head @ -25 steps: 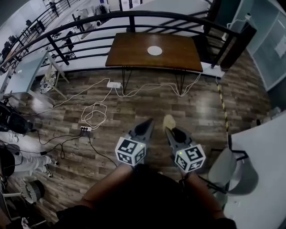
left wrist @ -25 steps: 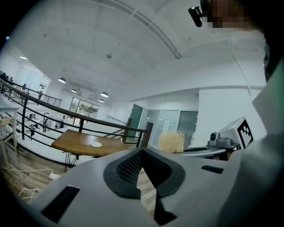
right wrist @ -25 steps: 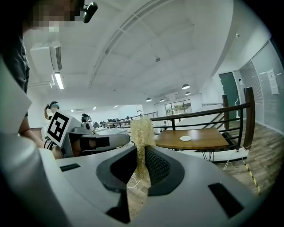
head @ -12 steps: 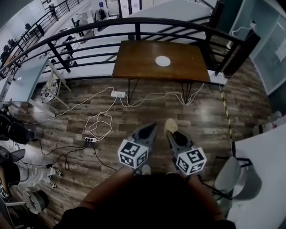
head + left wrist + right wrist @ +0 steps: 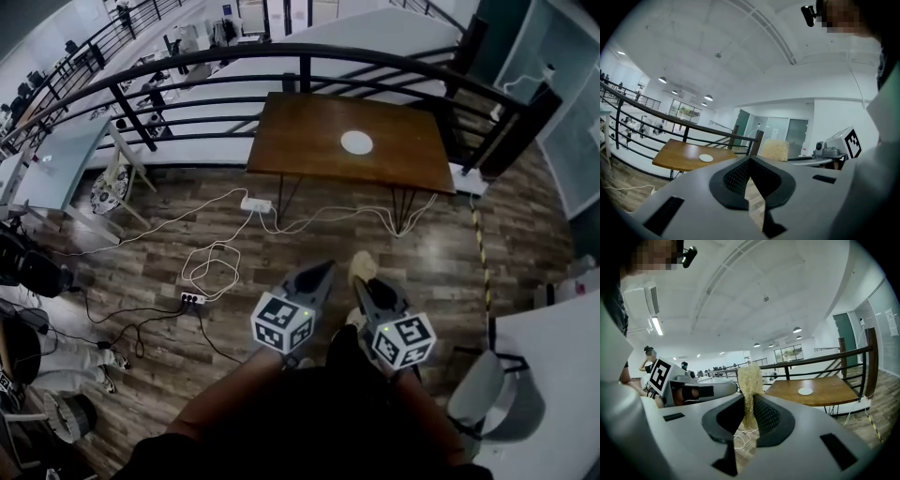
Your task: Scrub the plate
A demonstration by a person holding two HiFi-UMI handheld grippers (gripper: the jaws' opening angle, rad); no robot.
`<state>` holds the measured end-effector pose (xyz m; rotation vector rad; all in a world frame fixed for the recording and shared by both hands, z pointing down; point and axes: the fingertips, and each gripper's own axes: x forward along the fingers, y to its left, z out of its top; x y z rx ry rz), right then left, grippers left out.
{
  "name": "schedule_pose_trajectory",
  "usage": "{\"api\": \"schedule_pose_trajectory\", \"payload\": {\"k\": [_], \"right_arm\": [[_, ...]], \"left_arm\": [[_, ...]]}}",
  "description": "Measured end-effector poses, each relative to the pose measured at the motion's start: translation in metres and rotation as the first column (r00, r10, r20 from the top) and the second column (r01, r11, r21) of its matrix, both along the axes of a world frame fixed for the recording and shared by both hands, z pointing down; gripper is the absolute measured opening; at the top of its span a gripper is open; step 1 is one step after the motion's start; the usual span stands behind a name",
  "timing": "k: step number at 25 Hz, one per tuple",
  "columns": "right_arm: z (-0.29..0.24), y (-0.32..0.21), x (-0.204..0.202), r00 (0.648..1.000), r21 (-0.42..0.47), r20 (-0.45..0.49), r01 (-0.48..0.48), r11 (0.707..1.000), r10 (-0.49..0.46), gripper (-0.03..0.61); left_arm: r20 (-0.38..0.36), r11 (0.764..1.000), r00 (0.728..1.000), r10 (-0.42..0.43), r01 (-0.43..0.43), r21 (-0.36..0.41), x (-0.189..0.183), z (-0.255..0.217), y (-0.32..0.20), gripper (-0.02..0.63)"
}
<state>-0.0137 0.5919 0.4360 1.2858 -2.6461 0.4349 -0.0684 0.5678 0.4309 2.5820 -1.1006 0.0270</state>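
A small white plate (image 5: pixel 356 142) lies in the middle of a brown wooden table (image 5: pixel 300 150), well ahead of both grippers. It also shows as the plate (image 5: pixel 706 158) in the left gripper view and the plate (image 5: pixel 805 391) in the right gripper view. My left gripper (image 5: pixel 321 272) is held at waist height, shut, with nothing between its jaws. Beside it, my right gripper (image 5: pixel 364 284) is shut on a yellowish fibrous scrubbing pad (image 5: pixel 750 385), which sticks up past the jaws as the pad (image 5: pixel 358 264). Both point towards the table.
A black railing (image 5: pixel 216 66) runs behind the table. White cables (image 5: pixel 211 262) and a power strip (image 5: pixel 255 204) lie on the wooden floor between me and the table. A grey chair (image 5: pixel 497 389) and a white desk (image 5: pixel 553 347) stand at the right. A person's legs (image 5: pixel 56 361) are at the left.
The table and plate have drawn nearer and sit lower in the head view. Both grippers keep the same pose and the same grip.
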Motion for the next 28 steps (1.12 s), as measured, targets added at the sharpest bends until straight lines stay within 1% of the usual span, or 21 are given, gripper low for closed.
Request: {"api": "schedule_pose_trajectory", "payload": {"k": [4,7,11,13,17,20,24,28], "right_arm": [[0.005,-0.035,0.004,1.0,0.002,0.014,0.023,1.0,-0.023,0.055],[0.011,-0.069,0.012,0.999,-0.014,0.028,0.037,0.999,-0.036,0.055],[0.013,-0.127,0.025,0.997,-0.01,0.04,0.074,0.997,-0.074,0.055],[0.014,-0.161,0.038,0.995,-0.015,0.039,0.093,0.996,-0.092,0.055],[0.012,-0.229,0.074,0.991,-0.027,0.034,0.132,0.991,-0.131,0.055],[0.011,-0.271,0.1,0.987,-0.031,0.036,0.156,0.987,-0.155,0.055],[0.018,-0.305,0.124,0.985,-0.052,0.043,0.17,0.984,-0.168,0.055],[0.023,-0.325,0.138,0.984,-0.072,0.055,0.175,0.982,-0.171,0.055]], "left_arm": [[0.01,1.0,1.0,-0.027,0.027,-0.006,0.001,0.006,-0.029,0.009],[0.021,0.999,0.999,-0.048,0.048,-0.016,0.005,0.011,-0.056,0.009],[0.026,0.996,0.996,-0.083,0.084,-0.034,0.02,0.018,-0.113,0.009],[0.016,0.995,0.995,-0.094,0.095,-0.042,0.034,0.02,-0.148,0.009],[0.006,0.993,0.995,-0.1,0.1,-0.063,0.076,0.022,-0.215,0.009],[-0.005,0.992,0.995,-0.102,0.101,-0.081,0.103,0.023,-0.256,0.009],[0.006,0.991,0.996,-0.093,0.093,-0.094,0.128,0.028,-0.295,0.009],[-0.001,0.989,0.995,-0.096,0.096,-0.113,0.139,0.029,-0.326,0.009]]}}
